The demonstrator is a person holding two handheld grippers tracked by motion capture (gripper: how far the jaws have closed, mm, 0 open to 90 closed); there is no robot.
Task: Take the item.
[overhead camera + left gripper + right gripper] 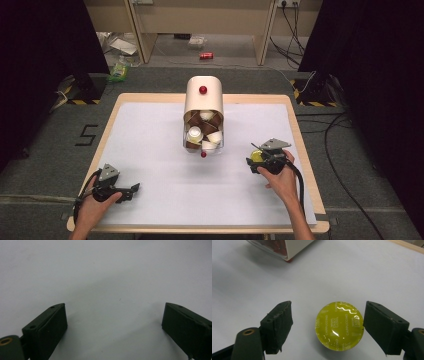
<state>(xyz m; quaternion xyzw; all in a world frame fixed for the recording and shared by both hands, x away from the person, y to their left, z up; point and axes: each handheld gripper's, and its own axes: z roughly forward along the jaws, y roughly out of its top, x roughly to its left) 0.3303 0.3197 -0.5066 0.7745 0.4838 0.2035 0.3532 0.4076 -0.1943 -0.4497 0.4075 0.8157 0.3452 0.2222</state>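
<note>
white paper-covered table (150,150). left gripper (113,322): jaws wide apart over bare sheet, nothing between. right gripper (327,327): jaws released, round yellow-green foil-topped coffee capsule (339,325) lying flat on the sheet between them; one pad looks right at its rim, the other clearly apart. beyond the right gripper: cream capsule dispenser with clear drawer (203,115), well apart.

Shiny yellow-green capsule (339,326) with "cappuccino" lettering, cream dispenser (203,100) with red knob (203,90), white table cover (150,150).
</note>
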